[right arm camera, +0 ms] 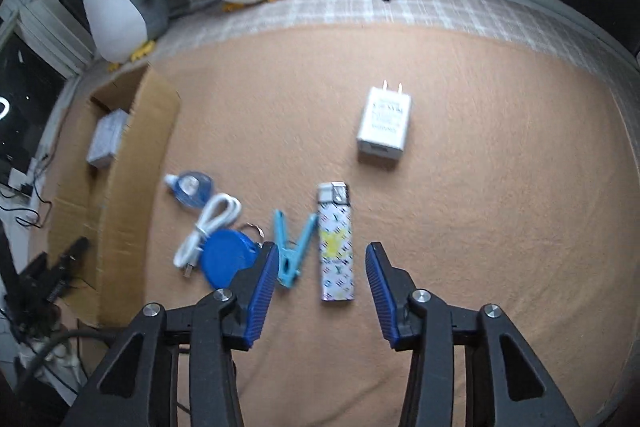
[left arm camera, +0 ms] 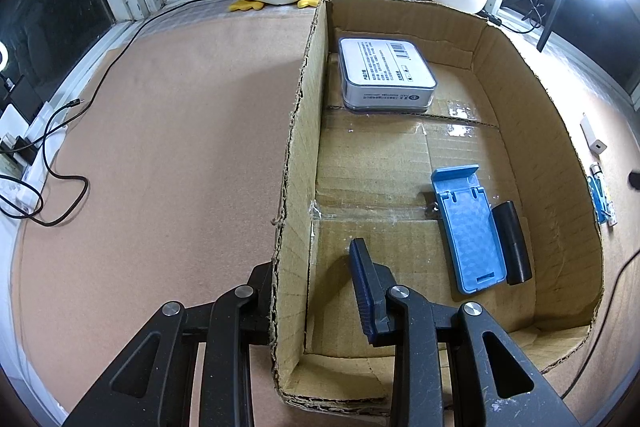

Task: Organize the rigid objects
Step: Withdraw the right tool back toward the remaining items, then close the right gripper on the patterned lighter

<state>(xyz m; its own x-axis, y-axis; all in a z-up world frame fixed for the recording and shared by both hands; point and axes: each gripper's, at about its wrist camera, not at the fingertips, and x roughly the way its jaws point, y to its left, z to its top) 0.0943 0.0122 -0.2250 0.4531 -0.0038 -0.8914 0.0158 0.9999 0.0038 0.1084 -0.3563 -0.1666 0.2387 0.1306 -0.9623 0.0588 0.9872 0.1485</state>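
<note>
box (left arm camera: 520, 75) has three things in so far, lighter (right arm camera: 336, 243) and charger (right arm camera: 385, 125) among those left on the table (right arm camera: 500, 187), right gripper (right arm camera: 322, 275) jaws apart over the lighter, left gripper (left arm camera: 316, 275) jaws straddling the box wall, also apart.

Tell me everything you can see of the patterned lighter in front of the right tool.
The lighter is a slim rectangular body, white with small blue, yellow and dark printed marks and a silvery metal cap at its far end. It lies flat on the tan mat, lengthwise away from the camera, between the open fingers of the right tool, nearer the left finger. Nothing grips it; the blue clothes peg lies just beside it.
</note>
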